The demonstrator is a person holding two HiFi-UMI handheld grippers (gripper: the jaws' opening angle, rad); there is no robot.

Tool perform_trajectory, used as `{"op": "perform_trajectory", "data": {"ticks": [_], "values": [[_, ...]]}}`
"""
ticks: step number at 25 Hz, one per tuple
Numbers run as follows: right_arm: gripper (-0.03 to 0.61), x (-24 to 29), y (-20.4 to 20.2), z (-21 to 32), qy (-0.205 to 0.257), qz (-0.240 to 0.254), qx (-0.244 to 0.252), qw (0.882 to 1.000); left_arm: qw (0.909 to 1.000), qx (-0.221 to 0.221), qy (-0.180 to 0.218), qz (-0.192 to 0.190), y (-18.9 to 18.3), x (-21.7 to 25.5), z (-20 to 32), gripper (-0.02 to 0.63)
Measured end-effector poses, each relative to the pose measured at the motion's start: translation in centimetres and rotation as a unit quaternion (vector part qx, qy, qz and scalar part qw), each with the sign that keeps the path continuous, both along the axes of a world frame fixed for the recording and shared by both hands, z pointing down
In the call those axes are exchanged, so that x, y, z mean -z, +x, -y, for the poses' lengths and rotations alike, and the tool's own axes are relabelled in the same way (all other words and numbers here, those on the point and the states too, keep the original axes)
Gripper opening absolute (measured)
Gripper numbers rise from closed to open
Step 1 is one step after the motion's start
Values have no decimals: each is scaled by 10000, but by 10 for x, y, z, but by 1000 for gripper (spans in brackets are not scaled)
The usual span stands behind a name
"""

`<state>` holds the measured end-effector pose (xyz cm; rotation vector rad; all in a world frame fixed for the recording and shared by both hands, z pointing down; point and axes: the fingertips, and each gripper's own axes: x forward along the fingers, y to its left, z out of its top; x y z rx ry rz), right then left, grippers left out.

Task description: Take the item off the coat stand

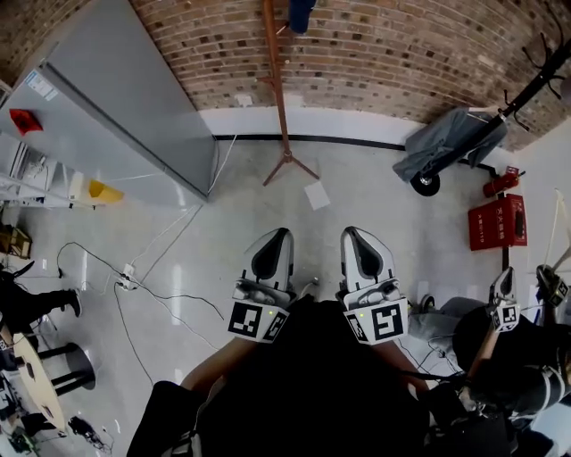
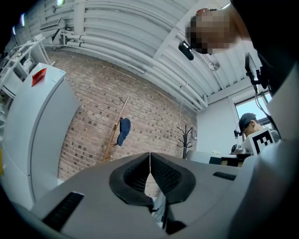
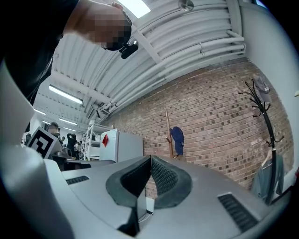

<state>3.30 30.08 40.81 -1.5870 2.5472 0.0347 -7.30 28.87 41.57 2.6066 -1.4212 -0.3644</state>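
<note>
A wooden coat stand (image 1: 280,98) rises against the brick wall, straight ahead of me across the floor. A dark blue item (image 1: 301,13) hangs near its top; the same blue item (image 2: 124,131) shows in the left gripper view and, as the blue item (image 3: 177,139), in the right gripper view. My left gripper (image 1: 279,234) and right gripper (image 1: 349,232) are held side by side close to my body, well short of the stand. Both have their jaws closed together with nothing between them.
A large grey cabinet (image 1: 125,107) stands at the left by the wall. A black coat rack (image 1: 522,94) with a grey cover leans at the right, near a red box (image 1: 496,221). Cables (image 1: 152,290) trail on the floor at the left. Another person (image 1: 508,357) stands at the right.
</note>
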Motion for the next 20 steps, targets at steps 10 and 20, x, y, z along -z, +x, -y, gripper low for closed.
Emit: {"op": "perform_trajectory", "data": {"ticks": [10,20], "values": [[18,-12,15,-2,-123,151,28,9998,9998,109,-90,124,6,-4,-3,21],[18,-24,21,24,-236,173,-116,9995,9997,-43,-166,171,13,-13,27,21]]}}
